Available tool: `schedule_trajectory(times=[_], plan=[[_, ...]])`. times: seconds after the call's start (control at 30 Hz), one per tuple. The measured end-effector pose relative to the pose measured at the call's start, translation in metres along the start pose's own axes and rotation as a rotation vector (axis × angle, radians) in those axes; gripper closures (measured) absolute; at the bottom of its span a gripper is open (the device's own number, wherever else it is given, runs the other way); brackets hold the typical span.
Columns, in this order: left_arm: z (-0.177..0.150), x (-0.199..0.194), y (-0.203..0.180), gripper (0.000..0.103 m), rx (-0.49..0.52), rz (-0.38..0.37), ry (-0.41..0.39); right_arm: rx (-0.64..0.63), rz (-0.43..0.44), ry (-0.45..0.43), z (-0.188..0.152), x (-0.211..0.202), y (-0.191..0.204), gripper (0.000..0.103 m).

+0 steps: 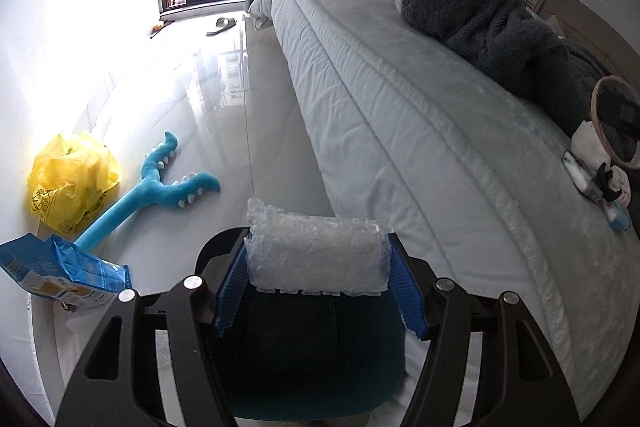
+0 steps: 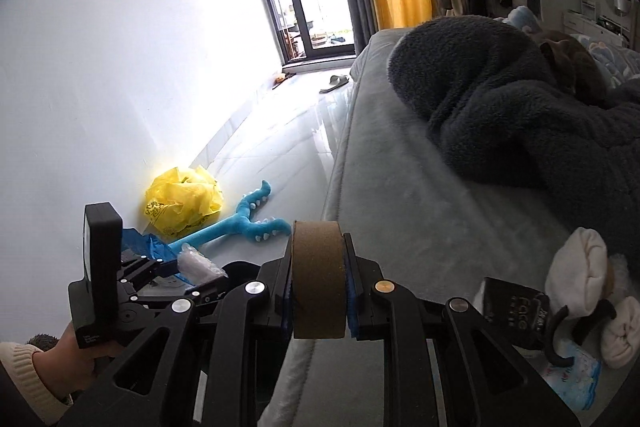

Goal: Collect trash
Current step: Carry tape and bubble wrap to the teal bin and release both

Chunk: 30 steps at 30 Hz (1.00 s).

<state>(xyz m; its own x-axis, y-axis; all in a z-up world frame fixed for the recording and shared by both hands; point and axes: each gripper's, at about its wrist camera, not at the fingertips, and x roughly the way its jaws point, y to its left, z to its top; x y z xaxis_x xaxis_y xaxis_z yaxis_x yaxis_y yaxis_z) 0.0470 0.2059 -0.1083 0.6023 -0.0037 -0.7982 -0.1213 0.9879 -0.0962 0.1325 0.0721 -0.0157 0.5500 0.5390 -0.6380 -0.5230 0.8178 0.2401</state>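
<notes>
My left gripper (image 1: 318,259) is shut on a wad of clear bubble wrap (image 1: 316,251) and holds it over a dark round bin (image 1: 304,355) with a blue rim beside the bed. The left gripper with the bubble wrap also shows in the right wrist view (image 2: 200,265). My right gripper (image 2: 318,279) is shut on a brown cardboard tape roll (image 2: 318,279), held edge-on above the bed's edge. A crumpled yellow plastic bag (image 1: 72,179) and a torn blue packet (image 1: 60,269) lie on the floor by the wall.
A blue plush toy (image 1: 160,187) lies on the glossy floor. The bed (image 1: 400,115) on the right carries a dark fleece blanket (image 1: 500,31), white socks (image 2: 580,267), a dark packet (image 2: 516,315) and a round hoop (image 1: 612,119). A slipper (image 1: 222,25) lies near the balcony door.
</notes>
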Motion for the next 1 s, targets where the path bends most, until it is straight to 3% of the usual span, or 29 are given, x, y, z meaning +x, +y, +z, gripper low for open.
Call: schedule_trajectory(times=[0.27, 0.63, 0.83, 1.0], plan=[[-0.026, 0.029, 0.027, 0.035, 0.008, 0.024, 0.141, -0.04, 0.044, 0.052, -0.001, 0.037, 0.038, 0.083], [-0.059, 0.061, 0.065, 0.031, -0.084, -0.029, 0.337, -0.075, 0.093, 0.163, -0.017, 0.089, 0.083, 0.083], [-0.061, 0.057, 0.073, 0.02, -0.092, -0.031, 0.36, -0.043, 0.117, 0.219, -0.024, 0.112, 0.087, 0.083], [-0.05, 0.035, 0.085, 0.019, -0.076, 0.008, 0.277, -0.038, 0.1, 0.258, -0.032, 0.13, 0.09, 0.083]])
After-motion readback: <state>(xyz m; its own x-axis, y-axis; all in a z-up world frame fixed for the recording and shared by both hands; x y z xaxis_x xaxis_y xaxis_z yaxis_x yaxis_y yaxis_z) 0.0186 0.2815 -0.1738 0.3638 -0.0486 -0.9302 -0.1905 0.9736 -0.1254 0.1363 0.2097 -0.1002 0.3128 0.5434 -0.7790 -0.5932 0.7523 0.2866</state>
